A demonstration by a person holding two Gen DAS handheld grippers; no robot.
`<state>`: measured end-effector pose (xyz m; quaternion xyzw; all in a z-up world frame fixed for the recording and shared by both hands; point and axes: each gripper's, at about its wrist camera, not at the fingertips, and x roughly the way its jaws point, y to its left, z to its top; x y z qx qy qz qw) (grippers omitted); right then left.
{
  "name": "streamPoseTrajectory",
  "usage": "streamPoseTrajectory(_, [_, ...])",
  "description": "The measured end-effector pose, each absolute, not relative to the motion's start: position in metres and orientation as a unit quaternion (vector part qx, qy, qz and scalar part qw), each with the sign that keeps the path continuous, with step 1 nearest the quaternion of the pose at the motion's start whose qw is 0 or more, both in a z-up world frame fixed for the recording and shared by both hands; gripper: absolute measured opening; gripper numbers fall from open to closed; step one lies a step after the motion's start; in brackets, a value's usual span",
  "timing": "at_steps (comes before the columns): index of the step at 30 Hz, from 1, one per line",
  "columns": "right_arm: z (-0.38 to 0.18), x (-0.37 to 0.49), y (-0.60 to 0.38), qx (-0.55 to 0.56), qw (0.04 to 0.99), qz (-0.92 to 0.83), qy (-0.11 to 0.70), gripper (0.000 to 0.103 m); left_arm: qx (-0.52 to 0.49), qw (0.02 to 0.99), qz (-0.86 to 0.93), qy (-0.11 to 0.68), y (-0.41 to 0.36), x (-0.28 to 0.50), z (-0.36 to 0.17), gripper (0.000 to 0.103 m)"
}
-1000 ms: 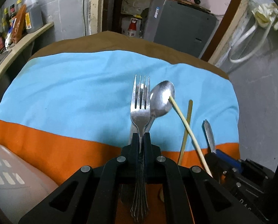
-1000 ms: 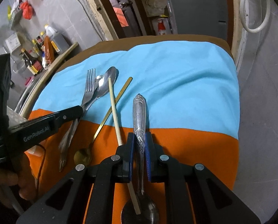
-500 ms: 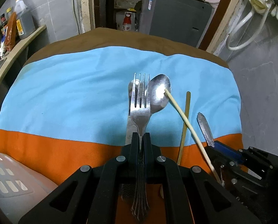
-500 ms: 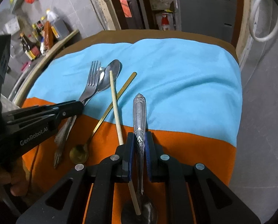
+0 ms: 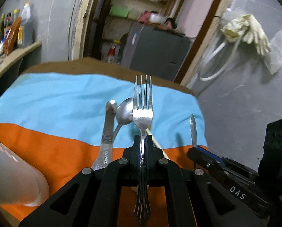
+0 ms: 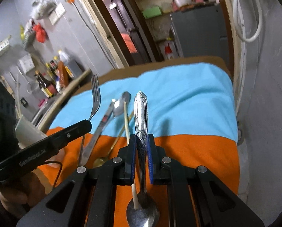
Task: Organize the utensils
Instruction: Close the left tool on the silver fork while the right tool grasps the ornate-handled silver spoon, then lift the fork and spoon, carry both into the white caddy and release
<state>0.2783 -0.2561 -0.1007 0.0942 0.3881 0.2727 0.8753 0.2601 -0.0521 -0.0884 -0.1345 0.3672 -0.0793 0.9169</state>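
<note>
My left gripper (image 5: 142,143) is shut on the neck of a steel fork (image 5: 142,111), which hangs above the blue and orange cloth (image 5: 55,104) with its tines pointing away. My right gripper (image 6: 141,145) is shut on the ornate handle of a silver spoon (image 6: 141,113); its bowl hangs below the jaws, near the camera. On the cloth lie a steel knife (image 5: 107,132), a second spoon (image 5: 124,111), a pale chopstick (image 6: 126,121) and a gold spoon (image 6: 103,159). In the right wrist view the left gripper (image 6: 88,123) carries the fork (image 6: 95,98) at the left.
A white plastic container (image 5: 10,170) stands at the cloth's near left corner. A shelf with bottles (image 6: 50,83) runs along the left wall. A grey cabinet (image 5: 156,47) stands behind the table, and a grey wall is close on the right. A hand (image 6: 18,189) holds the left tool.
Both grippers rose and tilted upward. The fork came up off the cloth and uncovered the knife under it. The ornate spoon also lifted in the right gripper.
</note>
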Motion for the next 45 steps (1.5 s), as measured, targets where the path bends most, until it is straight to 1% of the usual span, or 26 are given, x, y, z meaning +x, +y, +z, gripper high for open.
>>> streamPoseTrajectory(12, [-0.061,0.248,-0.27,0.128,0.911,0.277,0.279,0.008,-0.12,0.945,-0.108,0.283,-0.072,0.23,-0.052,0.002])
streamPoseTrajectory(27, [-0.013,0.217,-0.27,0.132,0.927,0.279,0.214,0.008,-0.115,0.963,-0.122,0.21,-0.082,0.175,0.006,0.002])
streamPoseTrajectory(35, [0.011,0.202,-0.251,0.13,0.928,0.296,0.184,0.008,-0.126,0.969,-0.089,0.195,-0.054,0.148,0.03,0.002])
streamPoseTrajectory(45, [0.035,0.191,-0.195,0.134,0.918,0.342,0.151,0.008,-0.126,0.978,-0.032,0.162,0.01,0.11,0.057,0.002])
